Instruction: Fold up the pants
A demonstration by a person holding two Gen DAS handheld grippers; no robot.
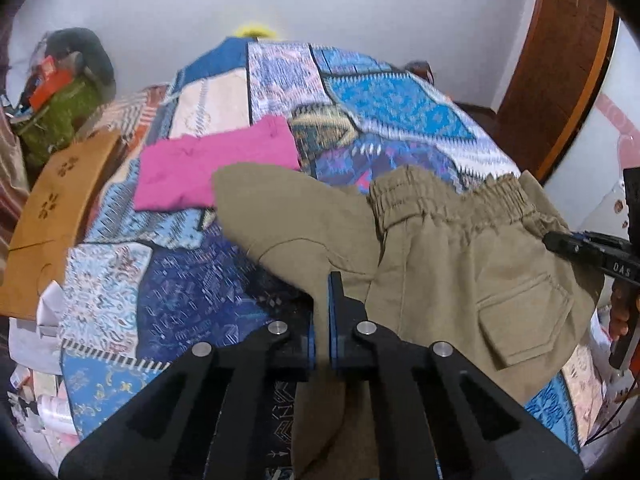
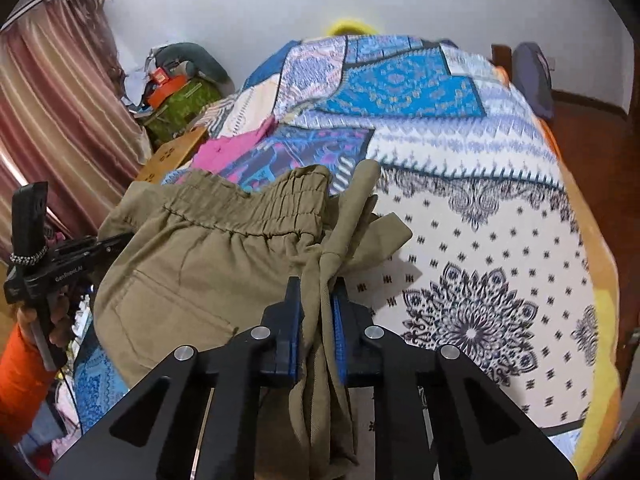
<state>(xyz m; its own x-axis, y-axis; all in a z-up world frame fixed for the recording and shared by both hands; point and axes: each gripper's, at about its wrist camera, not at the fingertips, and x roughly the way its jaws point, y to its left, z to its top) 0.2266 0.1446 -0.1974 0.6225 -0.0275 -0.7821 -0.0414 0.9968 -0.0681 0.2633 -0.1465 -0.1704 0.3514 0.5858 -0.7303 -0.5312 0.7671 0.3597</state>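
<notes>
Bedroom with pale walls, striped curtain at one side; bed under a patchwork cover in blue and white. Khaki pants lifted over the near edge of the bed, waistband toward the middle, back pocket showing, legs hanging below both cameras. Left hand-held gripper pressed together on a thin fold of the khaki cloth at one side. Right hand-held gripper pinching a thicker bunch of the same cloth at the other side, jaws kept slightly apart by it. Pink garment flat on the cover beyond the pants, toward the bed's left edge; brown board leaning off that edge.

Step in hand, by the look of it: pick-up done, pants held at two points and raised, not yet laid out. Next move likely calls for carrying both grips toward the middle of the bed, spreading the cloth flat clear of the pink garment, keeping both pinches firm so nothing slips.
</notes>
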